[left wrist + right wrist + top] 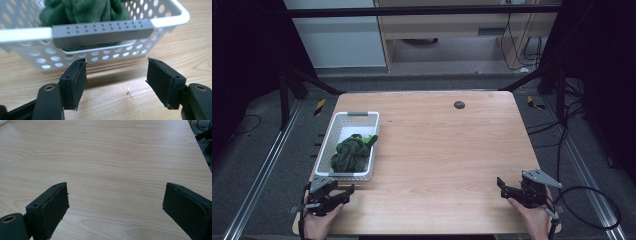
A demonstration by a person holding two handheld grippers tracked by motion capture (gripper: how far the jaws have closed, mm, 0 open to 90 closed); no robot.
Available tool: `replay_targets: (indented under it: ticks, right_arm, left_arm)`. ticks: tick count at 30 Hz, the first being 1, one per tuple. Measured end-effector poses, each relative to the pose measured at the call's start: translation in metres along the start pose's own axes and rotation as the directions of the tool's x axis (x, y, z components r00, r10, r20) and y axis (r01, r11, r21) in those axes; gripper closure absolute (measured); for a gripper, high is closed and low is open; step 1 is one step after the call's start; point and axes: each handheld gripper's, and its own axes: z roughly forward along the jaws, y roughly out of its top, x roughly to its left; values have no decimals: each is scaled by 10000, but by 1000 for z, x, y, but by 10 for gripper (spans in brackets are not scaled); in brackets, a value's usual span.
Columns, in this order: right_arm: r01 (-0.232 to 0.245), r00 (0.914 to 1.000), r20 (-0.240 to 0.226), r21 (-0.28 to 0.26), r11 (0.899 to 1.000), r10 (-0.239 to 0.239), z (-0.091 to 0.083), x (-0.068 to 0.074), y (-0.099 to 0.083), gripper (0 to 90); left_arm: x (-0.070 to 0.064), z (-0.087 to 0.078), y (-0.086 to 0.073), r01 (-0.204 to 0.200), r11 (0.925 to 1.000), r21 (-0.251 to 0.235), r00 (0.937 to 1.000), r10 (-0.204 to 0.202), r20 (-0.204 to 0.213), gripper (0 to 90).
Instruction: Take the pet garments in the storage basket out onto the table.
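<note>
A white perforated basket (pixel 340 122) stands at the table's left side, with a crumpled dark green cloth (pixel 350 154) inside it. In the left gripper view the basket's near wall and grey handle (pixel 102 33) fill the top, and the green cloth (pixel 82 11) shows behind. My left gripper (pixel 343 194) rests on the table just in front of the basket, jaws open and empty (pixel 116 77). My right gripper (pixel 503 187) sits near the front right corner, open over bare wood (pixel 115 202).
The wooden table (pixel 447 150) has a small dark round disc (pixel 459 104) near its far edge. Black frame legs and cables stand around the table on the grey floor. A cable (pixel 592 205) trails from the right gripper.
</note>
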Motion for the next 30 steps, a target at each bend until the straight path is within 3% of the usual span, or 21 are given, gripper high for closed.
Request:
replay_targets:
  ticks: [8, 13, 30]
  right_arm:
    - [-8, 9999, -140, 96, 10000, 10, -3, 0, -4, 72]
    - [-93, 9996, -284, 60, 9999, 95, -4, 0, -4, 76]
    - [166, 9998, -72, 135, 9998, -165, 0, 2, -3, 82]
  left_arm:
    - [0, -8, 2, -35, 9991, -411, 9999, 31, -97, 326]
    - [1, -16, 4, 254, 9968, -757, 9997, -252, 26, 320]
    - [7, -33, 16, 482, 9898, -1343, 9987, -456, 224, 289]
